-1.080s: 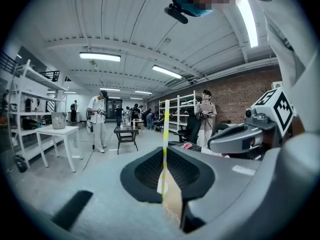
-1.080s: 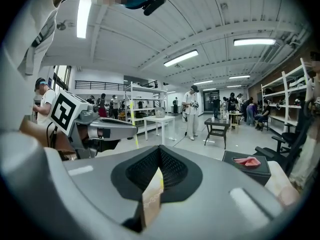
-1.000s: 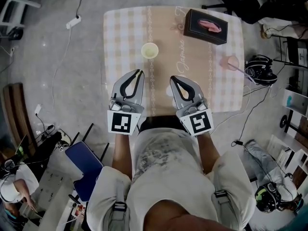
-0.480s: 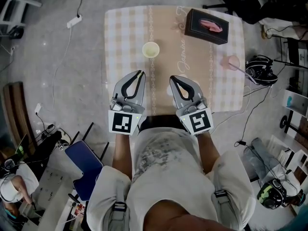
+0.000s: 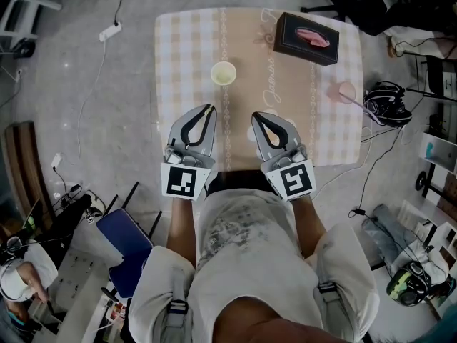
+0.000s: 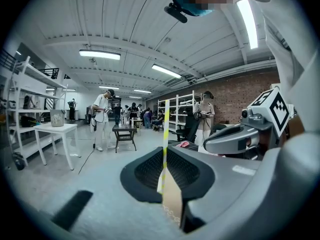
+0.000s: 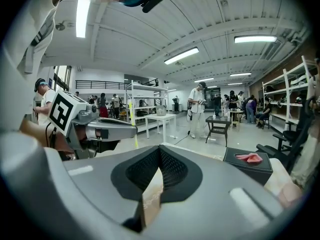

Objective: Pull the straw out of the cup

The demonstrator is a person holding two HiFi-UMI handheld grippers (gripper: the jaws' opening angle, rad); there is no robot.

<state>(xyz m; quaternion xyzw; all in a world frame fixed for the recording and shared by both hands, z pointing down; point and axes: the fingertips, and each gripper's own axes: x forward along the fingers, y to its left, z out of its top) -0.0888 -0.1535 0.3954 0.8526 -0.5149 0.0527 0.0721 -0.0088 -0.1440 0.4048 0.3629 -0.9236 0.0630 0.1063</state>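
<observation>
One table point(image 5: 186, 48) bears two cups: one pale yellow cup point(image 5: 223, 73) at upper centre and one pink cup point(image 5: 345, 91) at the right edge. One black box point(image 5: 308, 38) is at upper right. There is one striped straw point(image 6: 164, 129). There are two grippers: left gripper point(image 5: 208, 107) and right gripper point(image 5: 255, 114).

straw point(image 6: 165, 126) indistinct from above, table point(image 5: 178, 48) near edge hidden

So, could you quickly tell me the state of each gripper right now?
Left gripper: closed on the yellow straw, held upright.
Right gripper: closed, nothing between its jaws.
</observation>
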